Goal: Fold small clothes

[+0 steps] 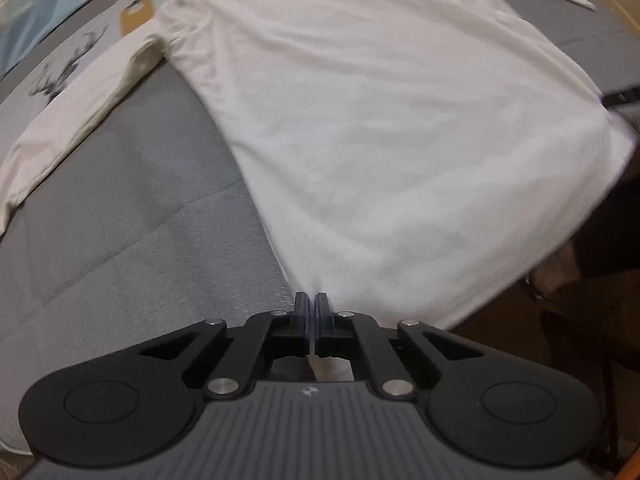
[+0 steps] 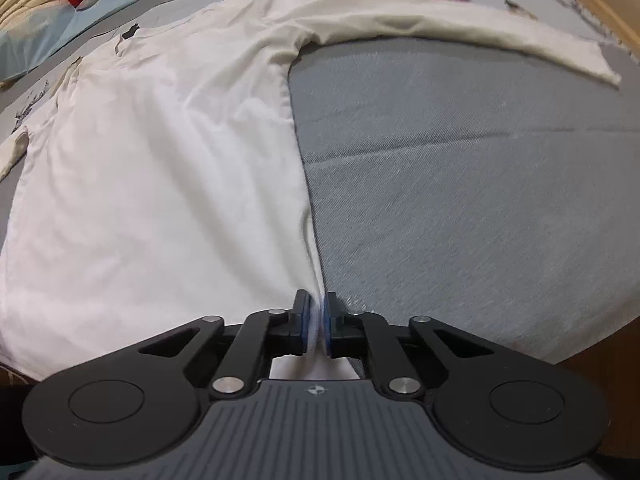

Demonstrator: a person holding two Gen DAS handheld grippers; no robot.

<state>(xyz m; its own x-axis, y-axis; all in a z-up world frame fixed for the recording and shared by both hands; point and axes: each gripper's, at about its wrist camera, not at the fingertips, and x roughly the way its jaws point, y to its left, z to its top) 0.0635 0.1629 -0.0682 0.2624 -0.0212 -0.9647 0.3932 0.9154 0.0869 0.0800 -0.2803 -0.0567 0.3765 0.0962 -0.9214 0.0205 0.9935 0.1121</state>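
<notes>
While spread flat, shirt [image 1: 380,120] hem sits pinched between fingers [image 2: 306,316].

The white long-sleeved shirt [image 1: 380,128] blurs along its lower right hem in the left wrist view, where a dark shape at the right edge is unreadable. Its left sleeve [image 1: 68,128] is cut off at the frame's left edge. The pinched hem corners are hidden between both grippers' fingers [image 2: 305,320].
</notes>
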